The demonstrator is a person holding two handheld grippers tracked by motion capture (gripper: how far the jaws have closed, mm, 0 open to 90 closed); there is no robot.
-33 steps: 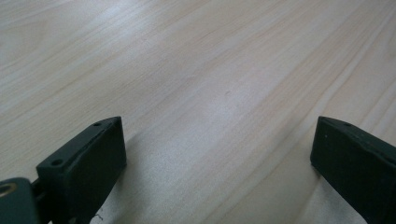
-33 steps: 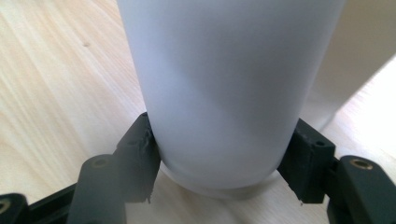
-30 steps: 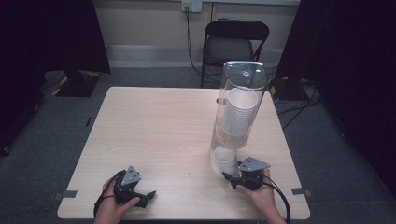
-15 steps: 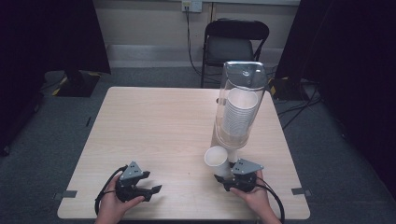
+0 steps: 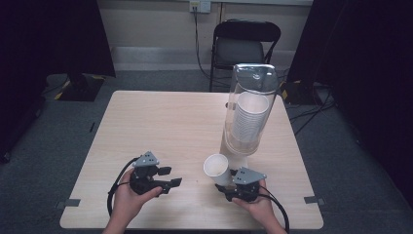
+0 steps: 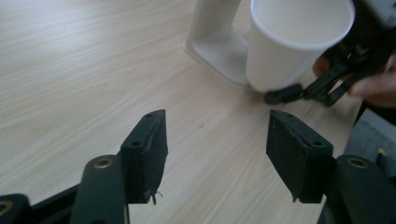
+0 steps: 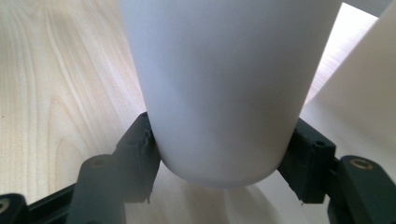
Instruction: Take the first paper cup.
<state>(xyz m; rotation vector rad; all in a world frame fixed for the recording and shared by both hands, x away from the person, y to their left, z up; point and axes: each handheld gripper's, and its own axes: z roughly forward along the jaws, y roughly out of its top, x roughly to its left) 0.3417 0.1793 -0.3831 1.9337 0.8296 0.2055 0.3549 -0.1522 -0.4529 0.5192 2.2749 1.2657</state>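
The right gripper (image 5: pixel 229 183) pinches a white paper cup (image 5: pixel 216 168) near its base: in the right gripper view both black jaws press against the cup's (image 7: pixel 224 88) lower wall from either side, and the cup tilts up and away from them, its open mouth facing up and toward the left gripper. The cup is held just above the table (image 5: pixel 160 126), clear of the wood. Just beyond these jaws, on the far side of the cup, stands the cream base of the cup dispenser (image 5: pixel 248 117), a tall clear tube with a stack of white cups (image 5: pixel 249 117) inside and a clear cap on top.

The left gripper (image 5: pixel 168 178) sits well apart from the right one, near the table's front edge, pointing toward the held cup. Its jaws have just been closing, yet they are partly spread with nothing between them; in the left gripper view only bare wood lies in the gap, and the cup (image 6: pixel 294 42) and the dispenser foot (image 6: pixel 217 42) show ahead of the pads, the right gripper's black fingers (image 6: pixel 299 91) under the cup.

Beyond the table's far edge stands a dark folding chair (image 5: pixel 246 46) on grey carpet.
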